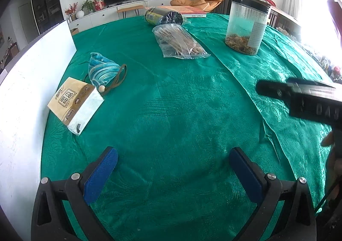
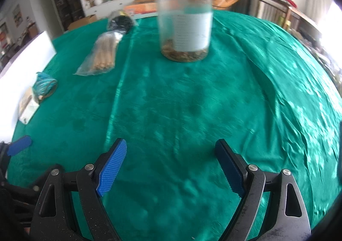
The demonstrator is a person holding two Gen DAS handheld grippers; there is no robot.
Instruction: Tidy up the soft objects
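Both the left tongs (image 1: 173, 164) and right tongs (image 2: 171, 161) are held apart, empty, above the green-clothed bench (image 1: 171, 102). The striped pouch (image 1: 102, 71) is seen touching the tissue pack (image 1: 74, 105), well left of the jar (image 1: 246, 25).

The green tablecloth (image 1: 171, 95) is seen by both wrist cameras from low above it, looking forward between blue pads (image 1: 100, 174) toward the far wall. The left view is set more to the left, near the white board (image 1: 25, 95). The lidded jar (image 2: 185, 20) and the plastic bag (image 1: 181, 41) are shared.
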